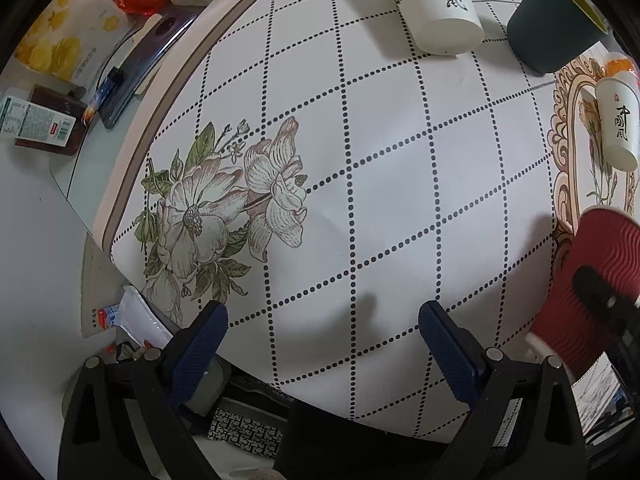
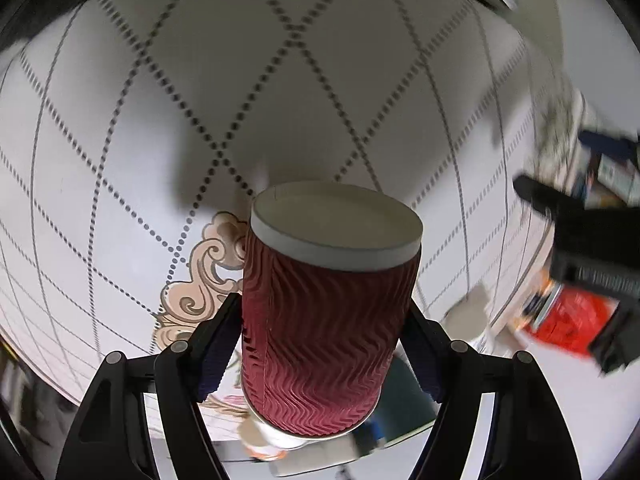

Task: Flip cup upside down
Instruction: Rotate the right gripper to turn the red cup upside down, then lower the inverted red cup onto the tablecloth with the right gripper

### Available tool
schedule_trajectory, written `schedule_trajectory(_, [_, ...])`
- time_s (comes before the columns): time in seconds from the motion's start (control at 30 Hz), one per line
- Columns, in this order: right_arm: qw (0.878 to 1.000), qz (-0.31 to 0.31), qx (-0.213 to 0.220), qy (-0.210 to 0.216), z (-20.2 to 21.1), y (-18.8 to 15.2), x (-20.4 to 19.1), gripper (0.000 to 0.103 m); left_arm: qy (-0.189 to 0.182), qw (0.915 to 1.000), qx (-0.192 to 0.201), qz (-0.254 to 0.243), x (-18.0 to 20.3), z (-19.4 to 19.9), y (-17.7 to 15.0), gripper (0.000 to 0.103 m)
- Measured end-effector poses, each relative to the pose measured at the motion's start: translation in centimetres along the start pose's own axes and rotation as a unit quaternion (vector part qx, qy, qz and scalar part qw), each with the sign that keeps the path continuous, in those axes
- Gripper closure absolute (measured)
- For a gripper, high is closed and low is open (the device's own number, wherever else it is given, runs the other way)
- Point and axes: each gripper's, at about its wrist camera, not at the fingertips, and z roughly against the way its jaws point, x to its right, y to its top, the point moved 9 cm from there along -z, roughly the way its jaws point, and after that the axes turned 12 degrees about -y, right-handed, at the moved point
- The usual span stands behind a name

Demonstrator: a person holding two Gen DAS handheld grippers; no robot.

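In the left wrist view, the left gripper [image 1: 323, 328] hangs with fingers apart over bare gridded surface [image 1: 400, 184], whose curved edge runs left of the flower print [image 1: 224, 208]. The red cup [image 1: 576, 280] sits far right of that print.

In the right wrist view, the right gripper [image 2: 320, 344] has its fingers clamped on the ribbed red cup [image 2: 320, 320], white base pointing away, held above the surface [image 2: 280, 100].

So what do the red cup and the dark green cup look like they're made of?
Red cup: likely paper, with a matte wavy-embossed sleeve and a plain white base rim, held between the right gripper fingers. Green cup: smooth, even dark wall with a lighter lining, probably plastic, though ceramic can't be ruled out.
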Motion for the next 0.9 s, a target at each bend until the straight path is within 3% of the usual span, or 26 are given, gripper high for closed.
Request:
schedule_trajectory(0.13, [0.995,-0.084,-0.035,0.042,-0.7,-1.3,1.2,0.026,0.002,1.0000,0.005,-0.006,0.6,0.7,0.6,0.005])
schedule_trajectory(0.27, [0.973,-0.190,-0.071,0.112,-0.9,-2.3,1.6,0.026,0.006,0.9998,0.012,-0.015,1.1,1.5,1.1,0.005])
schedule_trajectory(0.37, [0.945,-0.267,-0.097,0.160,-1.2,-3.7,2.2,0.026,0.008,0.9995,0.016,-0.025,1.8,1.9,1.5,0.005])
schedule_trajectory(0.5, [0.897,-0.362,-0.127,0.218,-1.7,-5.5,2.3,0.026,0.009,0.9989,0.020,-0.041,3.0,2.4,1.6,0.005])
schedule_trajectory(0.63, [0.826,-0.454,-0.157,0.294,-2.1,-6.3,1.6,0.026,0.010,0.9980,0.023,-0.058,5.0,2.9,1.7,0.005])
schedule_trajectory(0.9, [0.646,-0.608,-0.209,0.412,-3.1,-8.7,-1.3,0.026,0.008,0.9961,0.027,-0.084,7.8,3.5,1.3,0.005])
